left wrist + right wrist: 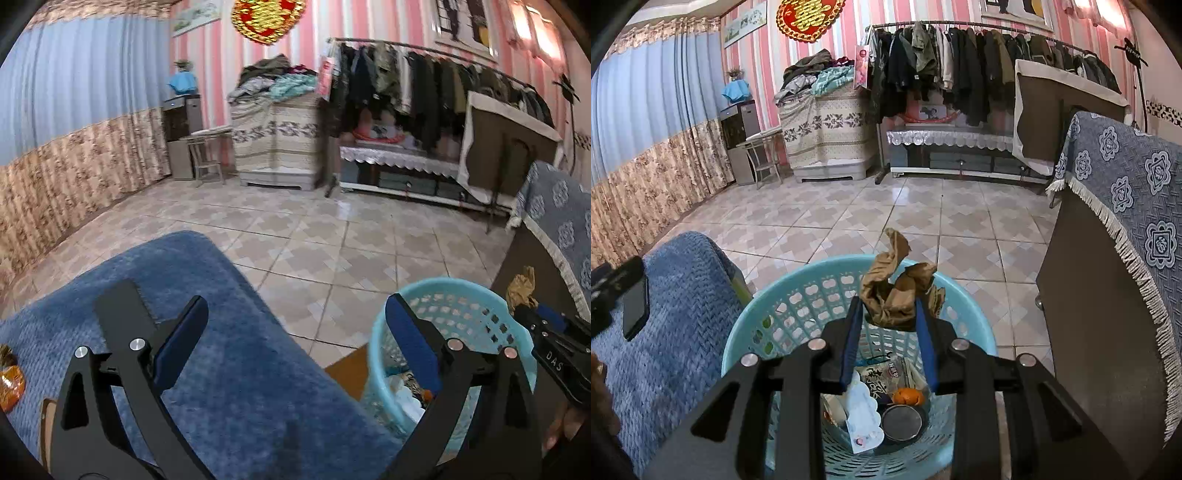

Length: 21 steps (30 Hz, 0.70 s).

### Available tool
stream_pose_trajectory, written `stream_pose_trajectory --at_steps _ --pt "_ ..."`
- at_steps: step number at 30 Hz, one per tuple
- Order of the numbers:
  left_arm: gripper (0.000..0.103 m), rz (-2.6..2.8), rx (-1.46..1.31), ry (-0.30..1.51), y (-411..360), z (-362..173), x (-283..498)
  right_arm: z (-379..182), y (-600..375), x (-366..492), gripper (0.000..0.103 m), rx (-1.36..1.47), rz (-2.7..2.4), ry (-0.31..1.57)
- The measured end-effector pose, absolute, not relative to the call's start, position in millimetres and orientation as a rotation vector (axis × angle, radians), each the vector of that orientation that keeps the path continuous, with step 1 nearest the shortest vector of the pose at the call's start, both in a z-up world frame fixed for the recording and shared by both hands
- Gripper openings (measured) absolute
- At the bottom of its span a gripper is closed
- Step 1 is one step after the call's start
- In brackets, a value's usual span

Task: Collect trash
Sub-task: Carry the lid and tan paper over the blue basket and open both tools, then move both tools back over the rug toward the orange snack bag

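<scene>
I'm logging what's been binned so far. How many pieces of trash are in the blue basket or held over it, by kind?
Crumpled brown paper, held in the right gripper above the basket: 1
Printed wrapper: 1
Orange peel: 1
Round metal lid: 1
White paper card: 1
Total that I can make out: 5

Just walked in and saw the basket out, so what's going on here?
A person is collecting trash with a handheld gripper in each hand. The right gripper has its jaws shut on a crumpled brown paper, held above the blue basket, which already holds wrappers and an orange peel. The left gripper is open and empty over the blue blanket. An orange wrapper lies on the blanket.
</scene>
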<state>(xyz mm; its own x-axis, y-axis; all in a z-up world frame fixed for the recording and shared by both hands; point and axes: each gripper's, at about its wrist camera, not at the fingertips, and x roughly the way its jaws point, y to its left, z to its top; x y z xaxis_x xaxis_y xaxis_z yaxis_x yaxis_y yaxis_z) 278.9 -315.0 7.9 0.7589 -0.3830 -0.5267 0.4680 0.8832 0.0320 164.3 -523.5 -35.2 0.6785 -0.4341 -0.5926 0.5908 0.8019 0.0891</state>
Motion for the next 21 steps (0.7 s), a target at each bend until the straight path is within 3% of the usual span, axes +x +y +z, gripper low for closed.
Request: stream_pose_trajectory --at_steps 4,7,8,10,13,21 --pt "0.094 -0.437 0.150 0.525 -300 11 278 -33 -524 161 0.033 0.292 -0.602 0.568" --pt "0.095 -0.412 0.146 0.510 -290 11 276 -30 -523 157 0.070 0.284 -0.623 0.540" --pt "0.095 -0.408 0.140 0.512 -288 10 276 -29 -522 157 0.075 0.280 -0.623 0.532" --pt "0.095 -0.401 0.121 0.529 -279 8 279 -26 -519 157 0.077 0.273 -0.622 0.531" --pt "0.095 -0.385 0.109 0.541 -266 6 280 -23 -514 159 0.087 0.258 -0.622 0.523" --pt "0.096 -0.287 0.088 0.519 -208 12 276 -18 -490 170 0.093 0.227 -0.599 0.527"
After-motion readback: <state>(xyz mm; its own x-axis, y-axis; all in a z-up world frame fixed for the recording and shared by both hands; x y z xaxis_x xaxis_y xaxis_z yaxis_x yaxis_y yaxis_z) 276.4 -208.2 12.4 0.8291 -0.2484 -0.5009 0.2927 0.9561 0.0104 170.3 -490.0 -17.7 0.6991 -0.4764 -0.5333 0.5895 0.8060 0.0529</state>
